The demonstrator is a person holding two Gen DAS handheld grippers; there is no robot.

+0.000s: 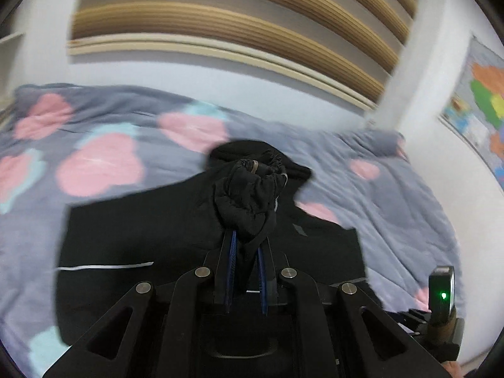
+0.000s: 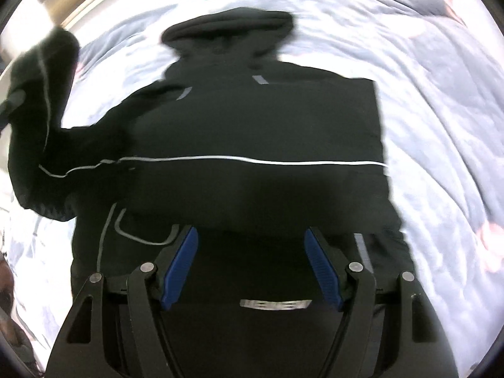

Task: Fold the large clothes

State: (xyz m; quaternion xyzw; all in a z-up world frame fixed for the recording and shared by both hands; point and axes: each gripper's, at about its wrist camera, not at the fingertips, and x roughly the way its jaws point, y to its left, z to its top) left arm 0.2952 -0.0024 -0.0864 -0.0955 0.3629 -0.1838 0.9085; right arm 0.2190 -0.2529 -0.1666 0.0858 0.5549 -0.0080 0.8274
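A black hooded jacket (image 2: 252, 119) with a thin white stripe across it lies spread on the bed, hood (image 2: 226, 25) at the far end. My left gripper (image 1: 247, 239) is shut on the bunched cuff of one sleeve (image 1: 252, 189) and holds it up above the jacket body (image 1: 141, 236). In the right wrist view that lifted sleeve (image 2: 37, 110) hangs at the left edge. My right gripper (image 2: 250, 231) hovers over the jacket's lower part with its blue pads (image 2: 182, 261) wide apart and nothing between them.
A grey blanket (image 1: 94, 163) with pink and pale blue patches covers the bed. Behind it are a white wall and a wooden slatted panel (image 1: 220, 31). A coloured map (image 1: 485, 94) hangs on the right wall. A small black device with a green light (image 1: 442, 293) shows at lower right.
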